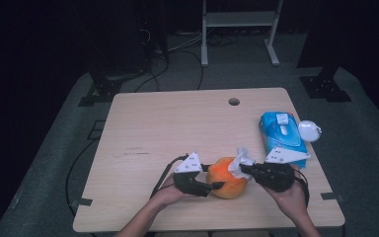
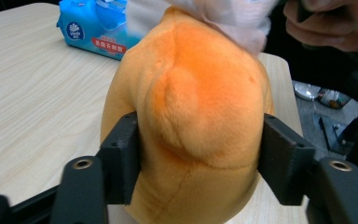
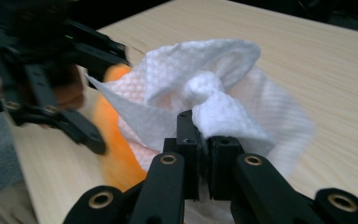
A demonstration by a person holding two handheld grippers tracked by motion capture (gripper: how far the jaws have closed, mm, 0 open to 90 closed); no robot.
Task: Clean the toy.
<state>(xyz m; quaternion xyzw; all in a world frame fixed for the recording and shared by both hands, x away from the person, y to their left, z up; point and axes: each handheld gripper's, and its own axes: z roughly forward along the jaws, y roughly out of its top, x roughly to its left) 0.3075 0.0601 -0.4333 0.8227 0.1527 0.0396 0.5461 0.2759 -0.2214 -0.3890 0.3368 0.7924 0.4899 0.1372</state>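
Black, blocky left tool (image 2: pixel 198 161) clamped on both flanks of soft orange plush toy (image 2: pixel 191 116), fuzzy and rounded (stitched seam running down the front). Sits near front edge of pale wood-grain surface (image 1: pixel 177 123). Right tool (image 3: pixel 208 158) pinched tight on crumpled white wipe (image 3: pixel 205 98), dimpled weave, draped against toy's upper right side. Glossy blue wipe pack (image 1: pixel 282 136) just behind.

Dim overall in the high view, with the room around the table (image 1: pixel 177 118) sunk in near black and only the tabletop catching light from above. Soft, faint shadows under the hands. Brighter and warmer in the two gripper views. Slightly soft on the orange plush toy (image 2: pixel 191 116). Motion blur across the other gripper (image 3: pixel 51 70) at the left. Sharp on the white wipe (image 3: pixel 205 98).
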